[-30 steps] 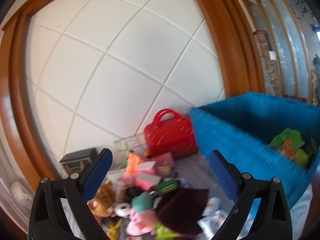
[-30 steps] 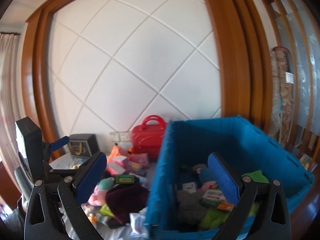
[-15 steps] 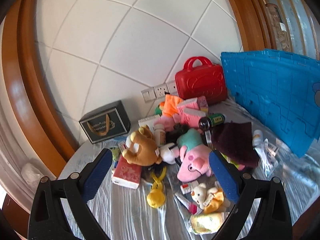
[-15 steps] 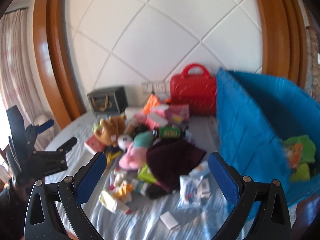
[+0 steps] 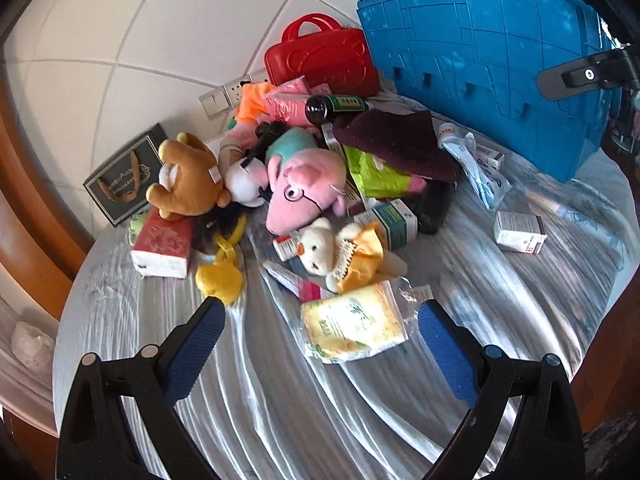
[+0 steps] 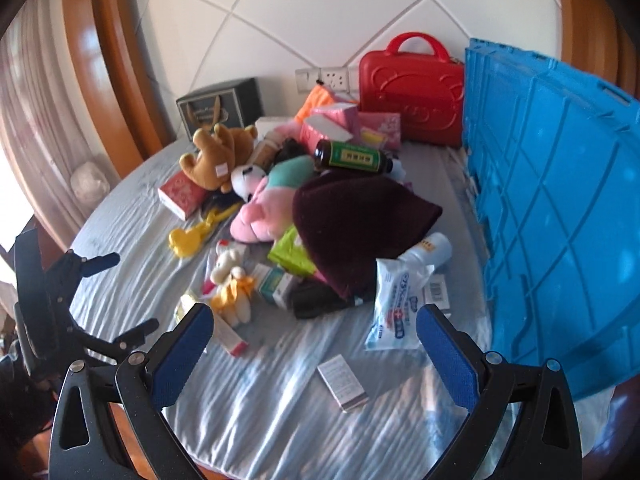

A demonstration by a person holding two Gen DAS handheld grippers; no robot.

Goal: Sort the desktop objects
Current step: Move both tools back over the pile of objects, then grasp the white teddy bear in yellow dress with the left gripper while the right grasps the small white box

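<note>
A pile of toys and packets lies on the grey cloth. It holds a pink pig plush [image 5: 304, 188], a brown bear [image 5: 186, 184], a small white bear [image 5: 320, 246], a dark bottle [image 6: 352, 157] and a maroon cloth [image 6: 356, 220]. A blue crate [image 5: 492, 64] stands at the right. My left gripper [image 5: 320, 332] is open and empty, just above a yellow packet [image 5: 354, 324]. My right gripper [image 6: 314, 332] is open and empty above a small white box [image 6: 343, 384]. The left gripper also shows at the left in the right wrist view [image 6: 108, 296].
A red case [image 5: 324, 64] and a black gift box [image 5: 124, 176] stand at the back wall. A red tissue pack [image 5: 162, 244], a yellow duck toy [image 5: 220, 276], a wipes pack [image 6: 396, 308] and a white box [image 5: 520, 234] lie around the pile. The table edge is near.
Both grippers have tilted down from the wall and crate toward the table and moved closer to the pile. Both stay open and empty.
</note>
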